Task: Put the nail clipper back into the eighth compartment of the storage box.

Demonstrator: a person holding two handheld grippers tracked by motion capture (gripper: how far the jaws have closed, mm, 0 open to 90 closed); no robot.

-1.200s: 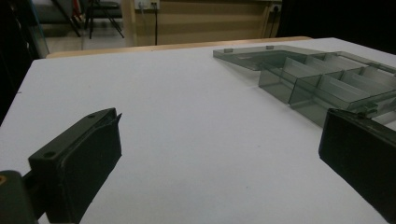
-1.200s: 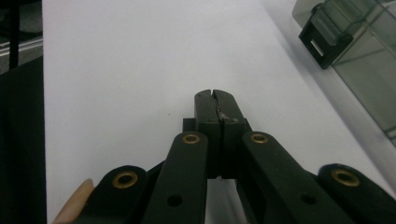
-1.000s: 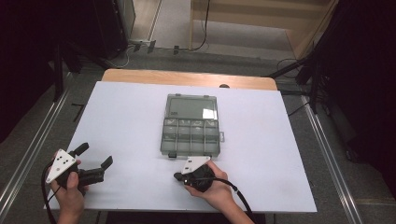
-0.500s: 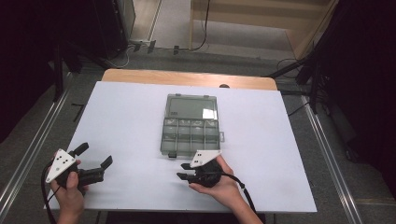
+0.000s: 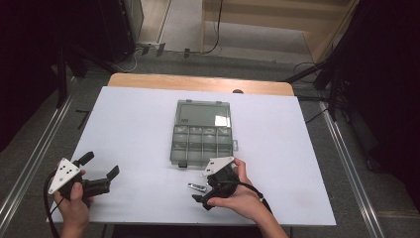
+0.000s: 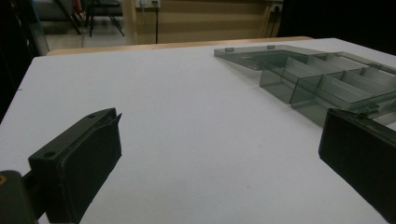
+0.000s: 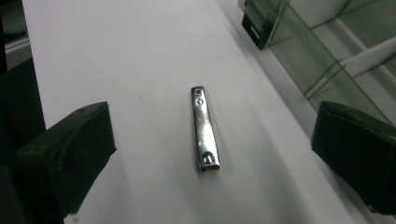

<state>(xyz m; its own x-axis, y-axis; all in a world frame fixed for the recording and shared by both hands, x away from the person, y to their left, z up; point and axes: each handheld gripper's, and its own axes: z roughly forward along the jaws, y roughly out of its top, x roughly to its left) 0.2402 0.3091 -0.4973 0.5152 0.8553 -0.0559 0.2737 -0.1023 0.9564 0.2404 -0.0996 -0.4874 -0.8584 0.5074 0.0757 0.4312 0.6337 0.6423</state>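
The right gripper (image 7: 210,154), jaws spread, straddled the nail clipper (image 7: 204,128) lying on the table (image 5: 138,129); no grasp was made yet. The left gripper (image 5: 99,171) waited spread and empty. The compartment box (image 5: 203,131) held nothing visible.

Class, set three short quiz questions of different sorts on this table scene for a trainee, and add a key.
1. True or false: the right gripper is shut on the nail clipper.
2. Multiple choice: the compartment box is (A) open, with its lid laid flat on the far side, (B) shut, (C) standing on edge.
3. Fill in: in the high view, the clipper lies on the white table just ____ of the right gripper.

Key
1. False: the jaws stand open, one on each side of the clipper, touching nothing.
2. A.
3. Left, near the box's front edge. The left gripper, also open, sits farther left.
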